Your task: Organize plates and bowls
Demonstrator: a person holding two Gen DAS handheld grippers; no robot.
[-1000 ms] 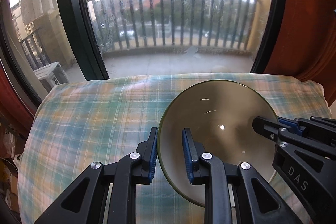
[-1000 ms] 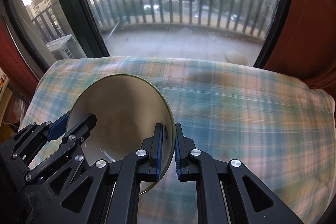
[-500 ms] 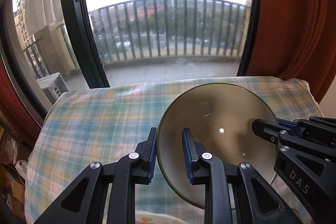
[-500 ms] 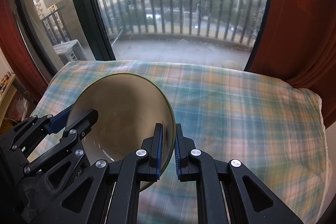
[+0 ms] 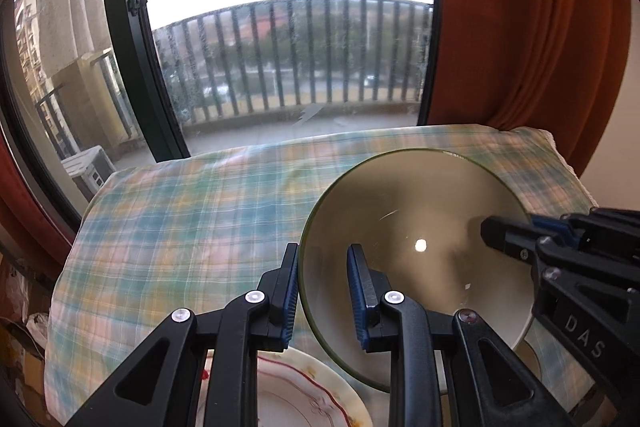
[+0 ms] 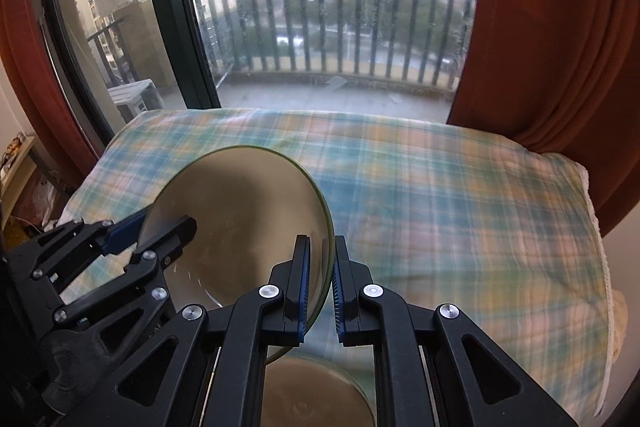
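A beige bowl (image 5: 416, 251) with a green rim hangs above the plaid-covered table, held from both sides. My left gripper (image 5: 322, 301) is shut on its left rim, and my right gripper (image 6: 320, 289) is shut on its right rim. The same bowl (image 6: 240, 223) fills the lower left of the right wrist view, with the left gripper's fingers (image 6: 168, 231) reaching in from the left. A white plate with a red floral border (image 5: 304, 395) lies below the left gripper. Another beige dish (image 6: 316, 391) lies under the right gripper.
The plaid tablecloth (image 6: 460, 211) covers the table up to a large window with a balcony railing (image 5: 288, 55) behind. Orange curtains (image 5: 528, 27) hang at the right. The cloth's right edge (image 6: 600, 267) drops off near the wall.
Both grippers carried the bowl back toward me and a little up. The table's far edge receded, and the floral plate and the second beige dish came into view below.
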